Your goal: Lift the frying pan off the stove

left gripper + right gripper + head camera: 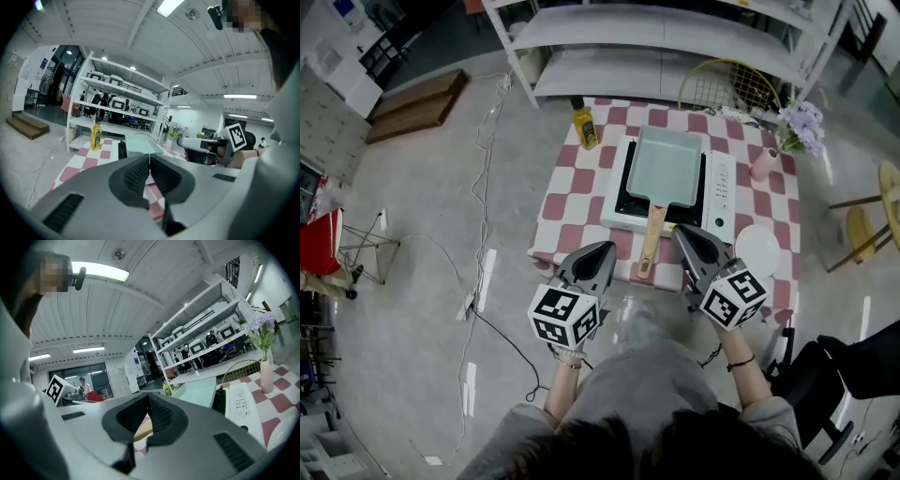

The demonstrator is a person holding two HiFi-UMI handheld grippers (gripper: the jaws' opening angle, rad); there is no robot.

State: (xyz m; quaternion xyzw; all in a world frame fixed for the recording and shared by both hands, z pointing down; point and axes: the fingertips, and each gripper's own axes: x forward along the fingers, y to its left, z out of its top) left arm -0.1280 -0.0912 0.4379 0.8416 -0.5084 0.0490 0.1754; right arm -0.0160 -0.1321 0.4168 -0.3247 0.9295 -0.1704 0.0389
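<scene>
A pale green rectangular frying pan (664, 166) sits on a white induction stove (718, 184), its wooden handle (651, 239) pointing toward the table's near edge. My left gripper (607, 249) is shut and empty, just left of the handle's end. My right gripper (680, 231) is shut and empty too, just right of the handle. In the left gripper view the pan (140, 143) lies ahead beyond the closed jaws. The right gripper view shows the pan (199, 393) and a piece of the handle (143, 430) behind its closed jaws.
The table wears a red-and-white checked cloth (562, 192). A yellow oil bottle (584, 127) stands at its far left, a pink vase with flowers (766, 161) at the far right, a white plate (757, 248) near the right front. White shelving (675, 37) stands behind.
</scene>
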